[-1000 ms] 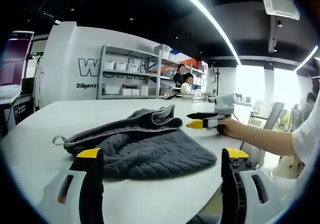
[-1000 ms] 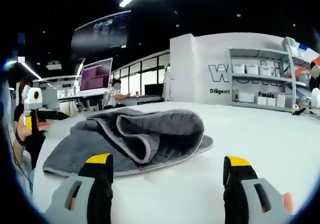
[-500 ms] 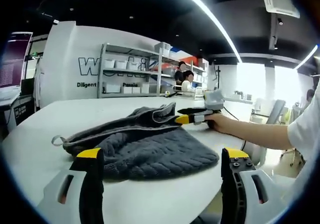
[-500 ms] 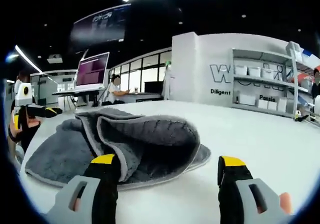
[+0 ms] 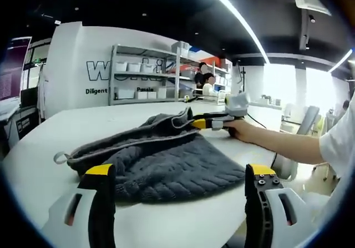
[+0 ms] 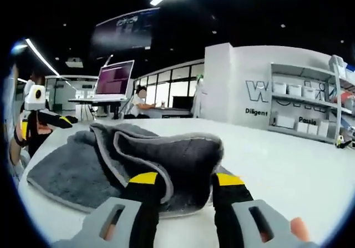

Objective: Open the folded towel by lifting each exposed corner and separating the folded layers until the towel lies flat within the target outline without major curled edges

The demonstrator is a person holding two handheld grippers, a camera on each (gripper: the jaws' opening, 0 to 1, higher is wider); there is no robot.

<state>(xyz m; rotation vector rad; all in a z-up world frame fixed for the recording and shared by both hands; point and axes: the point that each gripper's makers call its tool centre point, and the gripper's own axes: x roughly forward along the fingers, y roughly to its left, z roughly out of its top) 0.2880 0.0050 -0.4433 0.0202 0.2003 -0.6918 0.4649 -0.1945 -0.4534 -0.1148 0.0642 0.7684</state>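
Grey towel lies folded mid-frame on the white table, where the right gripper has narrowed its fingers onto the raised fold, ready for lifting, while the left gripper waits wide open.

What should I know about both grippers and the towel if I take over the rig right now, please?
Right gripper: jaws narrowed around the raised folded edge of the grey towel; whether the grip is firm, I cannot tell.
Left gripper: open, holding nothing, near the towel's edge closest to its camera.
Towel lies bunched and folded on the white table.
Done: the fold is reached.
Left: lift each corner, separate the layers, spread it flat.
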